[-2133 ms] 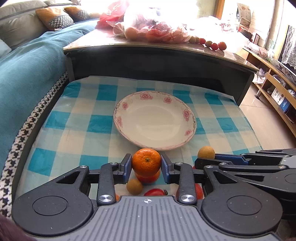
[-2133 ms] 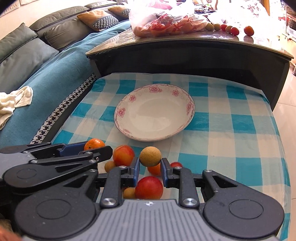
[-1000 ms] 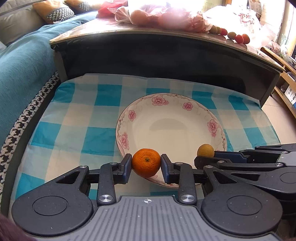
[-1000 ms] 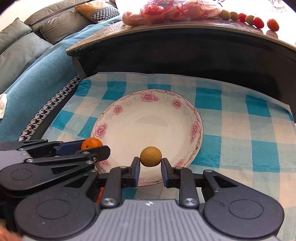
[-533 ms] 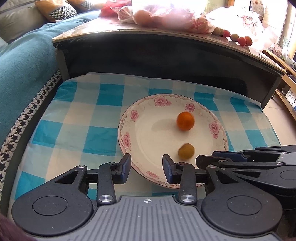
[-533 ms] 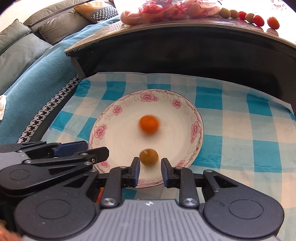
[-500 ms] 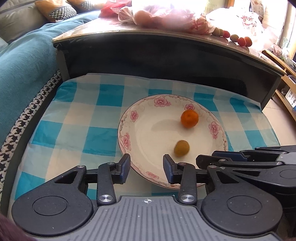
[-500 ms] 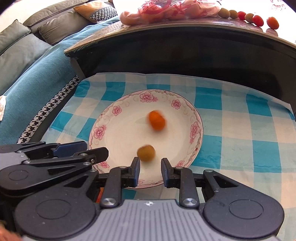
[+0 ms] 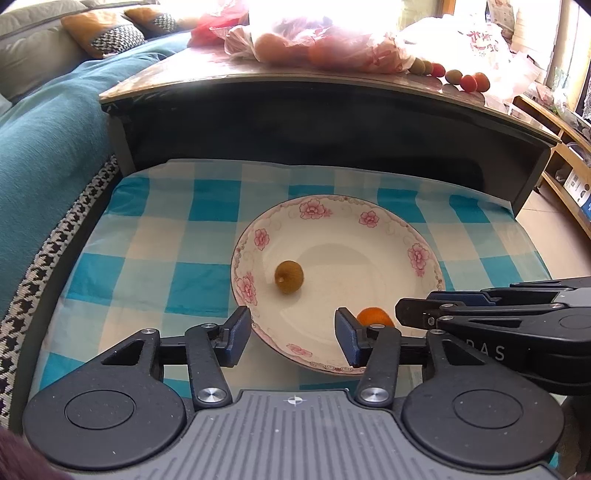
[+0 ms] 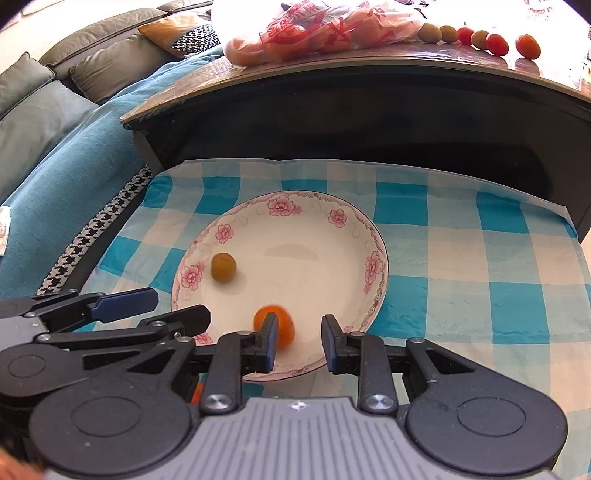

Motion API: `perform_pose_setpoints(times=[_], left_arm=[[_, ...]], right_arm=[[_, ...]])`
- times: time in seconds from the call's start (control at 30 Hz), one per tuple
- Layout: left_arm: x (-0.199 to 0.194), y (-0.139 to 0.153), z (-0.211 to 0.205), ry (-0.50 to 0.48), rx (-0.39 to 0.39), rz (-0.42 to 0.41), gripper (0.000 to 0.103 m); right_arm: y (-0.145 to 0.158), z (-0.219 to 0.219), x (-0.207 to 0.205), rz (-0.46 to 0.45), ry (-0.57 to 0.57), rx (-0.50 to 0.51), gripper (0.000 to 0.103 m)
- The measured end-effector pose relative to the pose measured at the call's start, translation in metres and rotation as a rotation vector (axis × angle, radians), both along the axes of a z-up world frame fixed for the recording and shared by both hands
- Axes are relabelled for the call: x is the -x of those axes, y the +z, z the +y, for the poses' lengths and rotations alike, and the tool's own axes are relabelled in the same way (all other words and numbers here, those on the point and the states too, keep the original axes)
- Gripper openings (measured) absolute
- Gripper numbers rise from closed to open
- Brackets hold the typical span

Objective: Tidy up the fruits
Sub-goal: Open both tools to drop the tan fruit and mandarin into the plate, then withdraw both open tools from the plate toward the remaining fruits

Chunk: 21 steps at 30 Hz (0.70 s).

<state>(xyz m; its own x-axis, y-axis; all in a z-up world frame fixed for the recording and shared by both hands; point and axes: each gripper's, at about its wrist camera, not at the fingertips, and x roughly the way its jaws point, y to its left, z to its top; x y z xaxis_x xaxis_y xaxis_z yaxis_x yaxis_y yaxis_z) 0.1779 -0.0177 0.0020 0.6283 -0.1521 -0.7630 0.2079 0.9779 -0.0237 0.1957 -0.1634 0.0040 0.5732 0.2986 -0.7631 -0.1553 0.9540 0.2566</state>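
Left claw [image 9: 293, 334] is hanging open and empty over the near rim of the plate [image 9: 419, 254]; right claw [image 10: 298, 341] is likewise gaping, holding nothing, just to its right at the same near edge. Between and just beyond the right claw's fingers [image 10: 270, 341], the orange mandarin [image 10: 275, 328] is lying in the plate's near part, its outline smeared, which suggests it is rolling. The brownish round fruit [image 9: 289, 277] is sitting in the plate's left half, near the pink-flowered rim, apart from the mandarin. Both fruits are inside the plate, which is resting on the blue-checked cloth [image 10: 480, 258] covering the low surface. Neither fruit has a marked long axis.

Relation governing the coming move: the two delivered fruits are lying directly ahead of the claws, whereas further fruit to be gathered appears to lie nearer than the plate, under and behind the claws, out of both views. Each claw is judged about equally near. On the far dark table [image 10: 369, 92], a bag of fruit [image 10: 314, 26] is lying.
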Motion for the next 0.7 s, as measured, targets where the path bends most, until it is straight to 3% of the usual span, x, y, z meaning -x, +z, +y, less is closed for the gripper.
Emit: perform_pose_setpoints(times=[0.7], left_arm=[[0.014,0.007,0.008,0.007,0.004,-0.012,0.063]], right_arm=[[0.005,-0.003,0.012,-0.006,0.004,0.012,0.028]])
